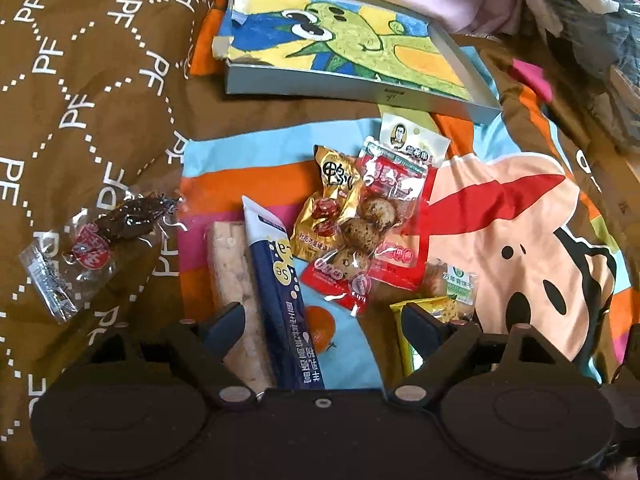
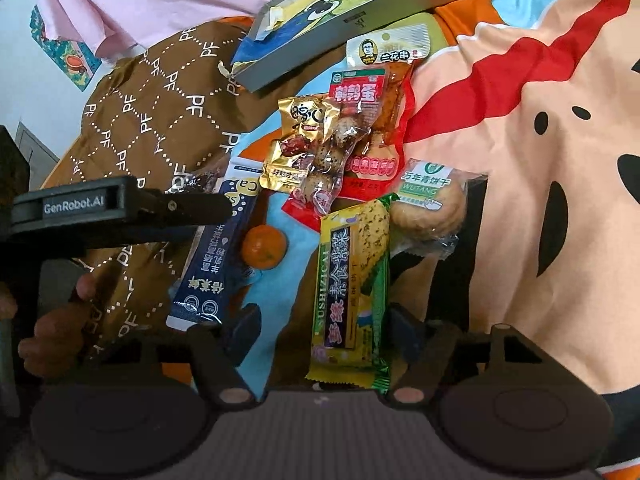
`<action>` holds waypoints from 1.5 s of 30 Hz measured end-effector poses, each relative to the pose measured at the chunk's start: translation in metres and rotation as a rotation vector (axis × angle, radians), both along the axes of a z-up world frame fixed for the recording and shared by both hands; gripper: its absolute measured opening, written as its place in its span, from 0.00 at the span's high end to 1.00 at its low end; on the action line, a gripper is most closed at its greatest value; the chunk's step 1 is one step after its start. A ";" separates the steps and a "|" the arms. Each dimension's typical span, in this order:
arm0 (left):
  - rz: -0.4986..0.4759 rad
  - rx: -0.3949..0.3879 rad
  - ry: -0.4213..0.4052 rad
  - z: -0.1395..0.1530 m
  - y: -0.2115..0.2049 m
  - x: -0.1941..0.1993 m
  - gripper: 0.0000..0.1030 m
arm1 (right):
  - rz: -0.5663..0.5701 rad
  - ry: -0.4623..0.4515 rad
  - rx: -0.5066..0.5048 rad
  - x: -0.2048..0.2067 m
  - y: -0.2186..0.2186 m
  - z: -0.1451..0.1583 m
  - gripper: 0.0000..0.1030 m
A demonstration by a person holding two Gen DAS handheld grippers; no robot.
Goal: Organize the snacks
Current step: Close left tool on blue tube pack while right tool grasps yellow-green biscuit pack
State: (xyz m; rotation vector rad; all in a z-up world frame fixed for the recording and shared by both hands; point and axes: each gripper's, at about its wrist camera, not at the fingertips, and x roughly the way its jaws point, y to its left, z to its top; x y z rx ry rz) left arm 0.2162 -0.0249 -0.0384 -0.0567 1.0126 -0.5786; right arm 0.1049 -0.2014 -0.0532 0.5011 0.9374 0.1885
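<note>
Since the right gripper [image 2: 320,322] stands wide and empty with the yellow-green cracker packet [image 2: 352,296] between its fingers, that packet looks light, crinkly and crushable, best pinched mid-length across its width; left gripper [image 1: 322,320] is equally wide, straddling the blue stick pack [image 1: 280,296].

In the left wrist view, the long tube pack [image 1: 280,300] lies between the left claw [image 1: 323,316] fingers, with a snack bar [image 1: 236,280] touching its left side. Beyond the claw sits a pile of snack bags [image 1: 372,216], and farther back the flat box [image 1: 344,48]. One clear bag [image 1: 92,240] lies apart, far left.
</note>
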 end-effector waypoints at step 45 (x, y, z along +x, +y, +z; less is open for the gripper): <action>-0.029 0.058 0.100 -0.037 -0.030 -0.006 0.61 | 0.070 -0.033 -0.140 -0.004 0.024 0.002 0.37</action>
